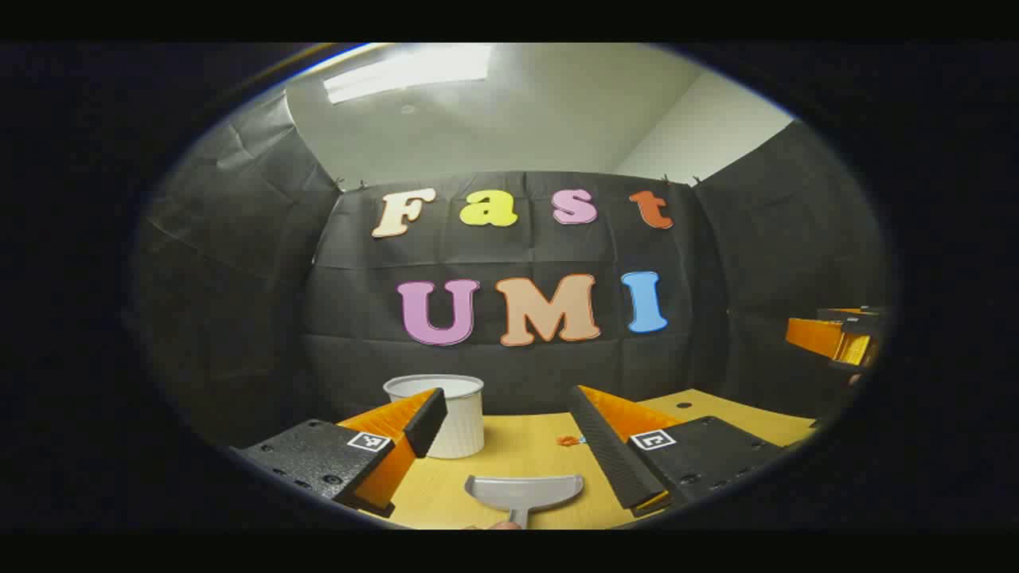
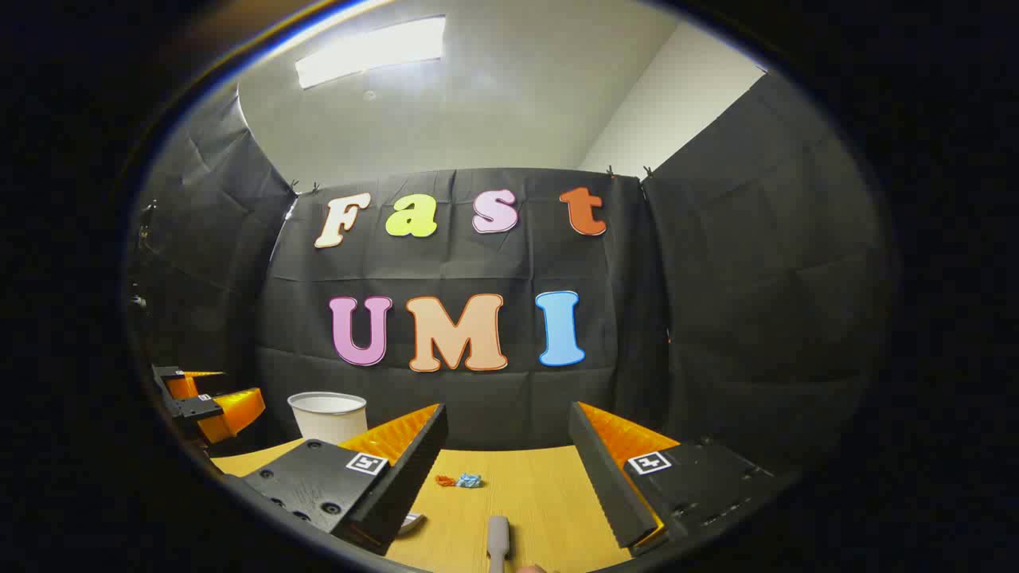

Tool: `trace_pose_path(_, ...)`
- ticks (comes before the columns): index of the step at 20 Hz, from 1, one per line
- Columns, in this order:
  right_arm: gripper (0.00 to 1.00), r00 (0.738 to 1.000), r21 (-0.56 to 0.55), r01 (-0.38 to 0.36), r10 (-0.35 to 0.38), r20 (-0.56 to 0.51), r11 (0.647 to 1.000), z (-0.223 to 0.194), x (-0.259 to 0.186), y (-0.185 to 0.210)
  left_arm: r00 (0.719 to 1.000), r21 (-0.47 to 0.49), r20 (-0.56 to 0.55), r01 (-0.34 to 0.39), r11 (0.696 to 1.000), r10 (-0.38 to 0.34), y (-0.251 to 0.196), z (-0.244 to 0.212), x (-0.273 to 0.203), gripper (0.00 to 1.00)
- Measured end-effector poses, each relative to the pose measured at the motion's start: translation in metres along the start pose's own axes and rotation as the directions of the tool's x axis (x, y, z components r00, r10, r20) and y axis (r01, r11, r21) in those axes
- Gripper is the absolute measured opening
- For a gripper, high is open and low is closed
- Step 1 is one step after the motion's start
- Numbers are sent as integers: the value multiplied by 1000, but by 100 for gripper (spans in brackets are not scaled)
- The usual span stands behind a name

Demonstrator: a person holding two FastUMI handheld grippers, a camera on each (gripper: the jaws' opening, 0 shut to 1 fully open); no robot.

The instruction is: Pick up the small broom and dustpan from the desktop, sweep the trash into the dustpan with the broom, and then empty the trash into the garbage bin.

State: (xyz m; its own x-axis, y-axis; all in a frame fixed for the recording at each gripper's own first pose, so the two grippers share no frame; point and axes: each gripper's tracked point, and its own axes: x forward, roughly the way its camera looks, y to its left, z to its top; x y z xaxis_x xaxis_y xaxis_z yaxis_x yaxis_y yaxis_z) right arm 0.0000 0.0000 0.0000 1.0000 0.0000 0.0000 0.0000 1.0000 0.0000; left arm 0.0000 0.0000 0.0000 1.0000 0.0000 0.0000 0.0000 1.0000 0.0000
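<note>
Black cloth walls close in a booth under a pale ceiling with one bright light panel, and a light wooden desktop [image 1: 525, 454] runs across the foreground. In the left gripper view, the left gripper [image 1: 509, 434] hangs above the wood with its jaws spread wide and nothing between them. A grey plastic dustpan [image 1: 525, 492] lies flat on the desktop at six o'clock, its broad mouth toward the back wall and its short handle toward the camera. A white ribbed garbage bin [image 1: 452, 414] stands upright at eleven o'clock from the dustpan, partly behind the left finger. Small scraps of trash [image 1: 568, 440], orange with a touch of blue, lie at one o'clock from the dustpan, just beside the right finger. The right gripper [image 1: 844, 342] shows at three o'clock, well apart.

In the right gripper view, the right gripper [image 2: 505, 458] is likewise wide open and empty. A grey broom handle [image 2: 497, 539] points up from six o'clock between its fingers; the bristles are out of sight. Square black-and-white marker tags sit on the gripper bodies; no readable brand or wording appears on the tools.
</note>
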Motion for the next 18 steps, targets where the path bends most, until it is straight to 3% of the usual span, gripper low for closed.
trace_pose_path(18, 92, 1000, -2, -15, 15, -21, 1000, -4, 0, 9, 1000, 6, -20, -21, 1000, 21, 7, -7, -5, 93)
